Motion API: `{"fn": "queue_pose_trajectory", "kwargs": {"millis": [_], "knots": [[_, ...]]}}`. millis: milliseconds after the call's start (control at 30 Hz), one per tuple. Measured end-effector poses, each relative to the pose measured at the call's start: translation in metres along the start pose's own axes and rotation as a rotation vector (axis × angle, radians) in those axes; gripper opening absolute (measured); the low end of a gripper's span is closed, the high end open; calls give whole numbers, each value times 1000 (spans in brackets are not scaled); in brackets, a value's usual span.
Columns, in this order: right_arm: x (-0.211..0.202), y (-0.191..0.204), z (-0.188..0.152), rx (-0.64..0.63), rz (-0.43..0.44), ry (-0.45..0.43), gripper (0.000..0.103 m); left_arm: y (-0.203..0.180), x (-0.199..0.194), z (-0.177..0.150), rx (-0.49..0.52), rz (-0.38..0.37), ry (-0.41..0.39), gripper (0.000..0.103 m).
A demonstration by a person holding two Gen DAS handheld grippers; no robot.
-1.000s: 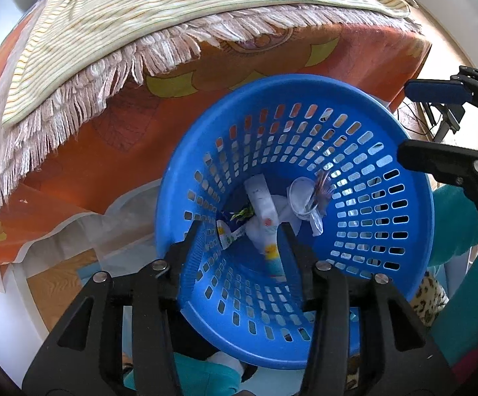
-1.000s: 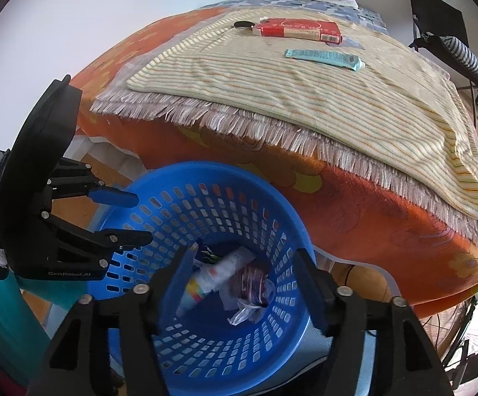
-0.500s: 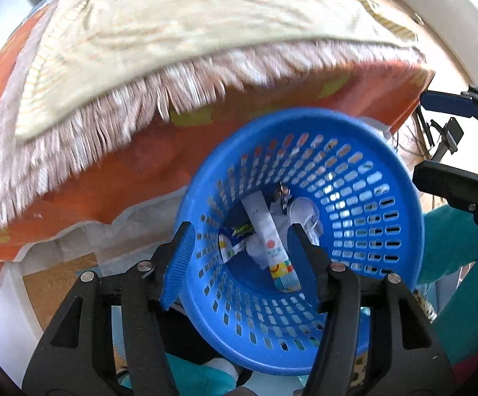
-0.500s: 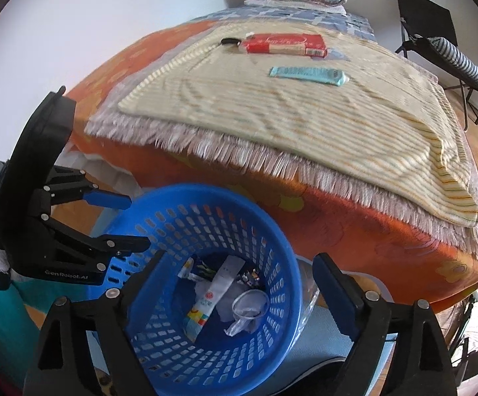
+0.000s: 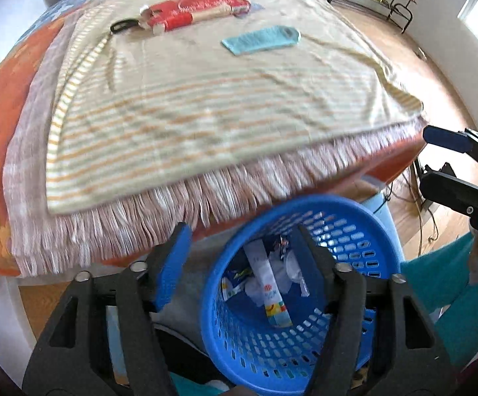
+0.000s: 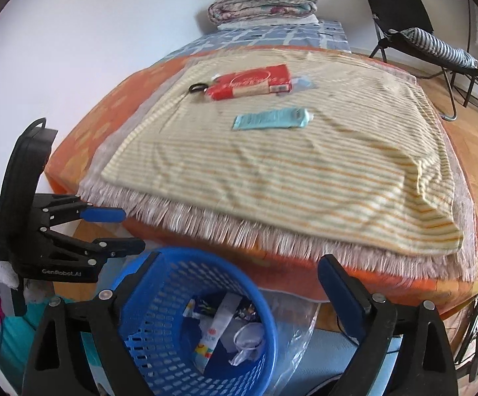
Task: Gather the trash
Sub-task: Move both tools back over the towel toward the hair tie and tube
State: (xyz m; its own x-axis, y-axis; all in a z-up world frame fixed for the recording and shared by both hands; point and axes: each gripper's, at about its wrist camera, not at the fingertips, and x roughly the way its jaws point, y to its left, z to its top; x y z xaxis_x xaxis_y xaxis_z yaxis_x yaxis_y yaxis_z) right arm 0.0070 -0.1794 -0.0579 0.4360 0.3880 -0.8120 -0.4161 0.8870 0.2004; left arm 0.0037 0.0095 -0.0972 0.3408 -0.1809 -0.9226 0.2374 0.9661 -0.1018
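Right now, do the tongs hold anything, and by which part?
Nothing is held. Both the left tongs and the right tongs are opening and empty above the basket.

Bright, even daylight fills both views, with a blown-out window (image 5: 476, 16) at the upper right of the left view. The striped blanket (image 5: 206, 99) and its fringe (image 6: 206, 221) are smeared by motion blur. Strong fisheye bending curves the edges, and the corners go black.

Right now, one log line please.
basket: wrappers inside | left gripper: opening, empty | right gripper: opening, empty | tube: on bed
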Motion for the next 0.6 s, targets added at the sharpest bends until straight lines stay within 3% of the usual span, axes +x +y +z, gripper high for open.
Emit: {"fn": "queue_pose_trajectory", "kwargs": {"millis": [333, 600], "knots": [[9, -23, 45, 52, 14, -19, 94, 16, -17, 50, -1, 33, -81, 69], [31, -52, 90, 154, 47, -25, 93, 62, -25, 103, -83, 89, -156, 69]]}}
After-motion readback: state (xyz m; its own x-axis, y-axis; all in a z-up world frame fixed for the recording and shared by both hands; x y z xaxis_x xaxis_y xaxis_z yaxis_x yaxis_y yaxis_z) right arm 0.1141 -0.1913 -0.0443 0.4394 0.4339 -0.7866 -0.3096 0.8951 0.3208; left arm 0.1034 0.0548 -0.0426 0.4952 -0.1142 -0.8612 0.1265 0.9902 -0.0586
